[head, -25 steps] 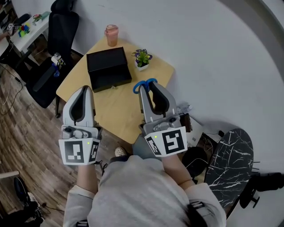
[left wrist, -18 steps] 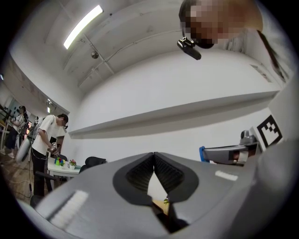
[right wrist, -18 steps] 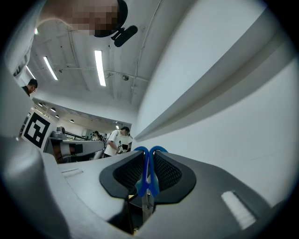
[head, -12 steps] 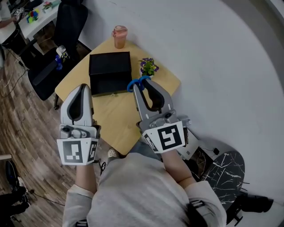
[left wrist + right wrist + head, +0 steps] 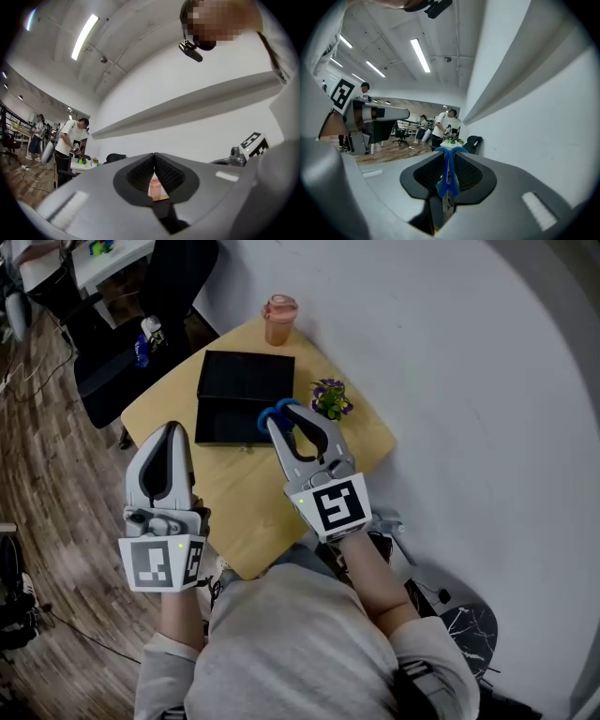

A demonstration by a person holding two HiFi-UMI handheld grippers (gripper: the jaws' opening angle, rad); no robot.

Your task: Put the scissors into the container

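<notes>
The scissors (image 5: 269,417) have blue handles that stick out past the tips of my right gripper (image 5: 282,414), which is shut on them. In the right gripper view the scissors (image 5: 447,174) stand on edge between the dark pads, handles pointing away from the camera. The container is a black box (image 5: 246,382) on the wooden table (image 5: 236,495). My right gripper's tips hover at the box's front right corner. My left gripper (image 5: 172,431) is shut and empty, over the table's left side, just off the box's front left. Its shut jaws (image 5: 154,158) fill the left gripper view.
A pink cup (image 5: 279,319) stands at the table's far corner behind the box. A small potted plant (image 5: 330,397) sits just right of my right gripper. A black office chair (image 5: 141,334) is left of the table, and a white wall runs along the right.
My right gripper has carried the scissors left and forward, from beside the plant to the box's front right corner. The left gripper has stayed about where it was.
</notes>
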